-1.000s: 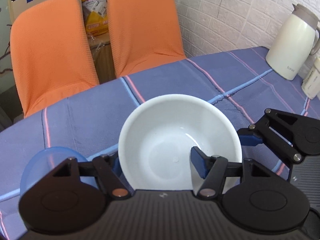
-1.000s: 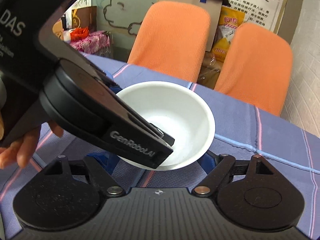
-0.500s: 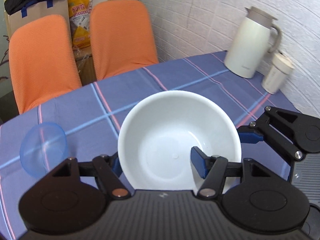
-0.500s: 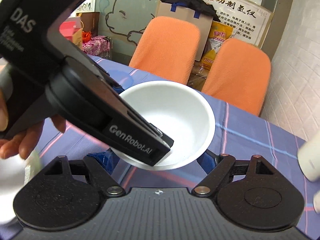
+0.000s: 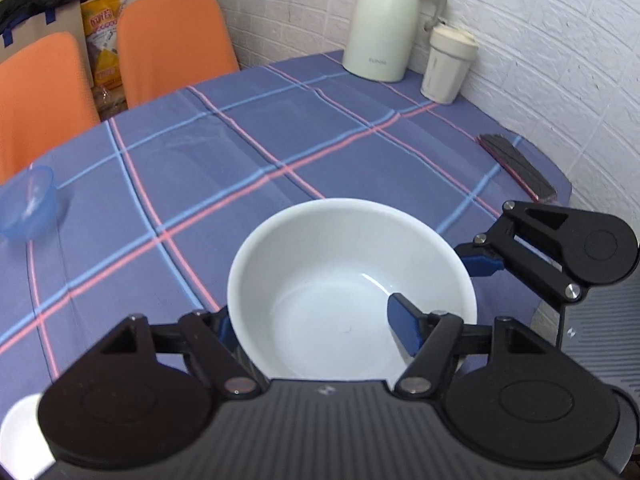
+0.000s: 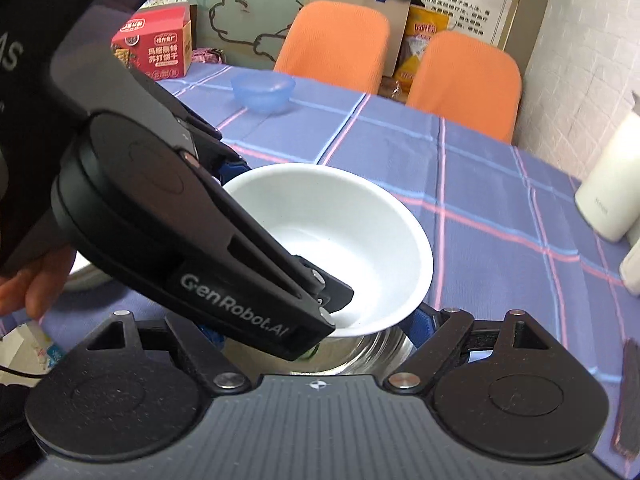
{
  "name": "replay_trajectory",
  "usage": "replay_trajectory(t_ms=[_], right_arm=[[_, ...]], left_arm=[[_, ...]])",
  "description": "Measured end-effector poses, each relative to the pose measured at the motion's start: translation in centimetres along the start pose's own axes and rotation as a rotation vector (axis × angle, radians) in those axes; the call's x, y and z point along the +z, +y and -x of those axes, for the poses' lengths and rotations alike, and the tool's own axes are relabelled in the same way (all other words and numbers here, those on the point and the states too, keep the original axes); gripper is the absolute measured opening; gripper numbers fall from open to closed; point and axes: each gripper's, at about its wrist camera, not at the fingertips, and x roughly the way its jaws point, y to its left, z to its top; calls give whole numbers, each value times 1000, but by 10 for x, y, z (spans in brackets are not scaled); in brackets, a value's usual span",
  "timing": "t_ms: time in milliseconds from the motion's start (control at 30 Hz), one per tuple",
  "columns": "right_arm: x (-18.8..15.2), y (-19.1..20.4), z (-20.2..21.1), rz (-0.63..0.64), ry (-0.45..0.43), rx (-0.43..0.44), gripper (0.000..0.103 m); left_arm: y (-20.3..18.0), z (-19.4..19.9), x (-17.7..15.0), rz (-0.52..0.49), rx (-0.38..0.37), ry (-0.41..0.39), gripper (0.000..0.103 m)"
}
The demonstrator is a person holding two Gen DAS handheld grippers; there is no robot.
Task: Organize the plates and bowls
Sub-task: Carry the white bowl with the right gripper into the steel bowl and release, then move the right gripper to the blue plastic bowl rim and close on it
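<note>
My left gripper (image 5: 316,320) is pinching the white bowl's (image 5: 344,280) rim, holding it above the table (image 5: 240,152). My right gripper (image 6: 316,328) is spreading wide beneath; its view alone is showing a glass bowl (image 6: 360,350) underneath.

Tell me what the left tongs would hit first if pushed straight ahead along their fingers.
The left tongs already grip the round white bowl, so the bowl leads. Beyond it lies only bare blue plaid tablecloth, then likely the tall cream thermal jug by the wall, though depth is unclear.
</note>
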Motion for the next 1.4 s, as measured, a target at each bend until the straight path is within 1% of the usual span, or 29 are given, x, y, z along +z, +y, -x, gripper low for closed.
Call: replay_trajectory(t_ms=[133,167,200,233,367,467,533,667,833,967,1233,1400], right_arm=[[-5,-1,-6,-10,1,21,71],[-2,-4,-9,-13,3,22,71],[-3,-6,-9,-18,4,21,71],[-5,-7,-7,-24,4,21,71],[-16,-11,7,-50,-5,7,71],[-32,-12,23,-76,-7,14,71],[-38,-14,29,-94,-3,25,71],[-39,-16,31,-118,1,33,71],[-26,-16,29,-143,-31,76,71],[-6,-6,19,-110,-43,90,72],[48,2,-17,-47,-37,122,72],[90,-9,-52,-79,-29,136,72]], left_arm=[[2,-9,-10,19,9,12,70],[3,-10,-12,17,19,7,71],[4,-11,-12,15,29,7,75],[5,-10,-14,16,24,5,77],[15,-2,-13,59,-31,1,89],[17,16,-15,55,-3,-52,92],[22,30,-16,57,-6,-88,92],[37,50,-17,97,7,-133,92],[62,65,-20,130,89,-167,92],[87,75,-24,172,134,-174,93],[134,86,-33,222,189,-183,93],[162,86,-26,241,214,-187,93]])
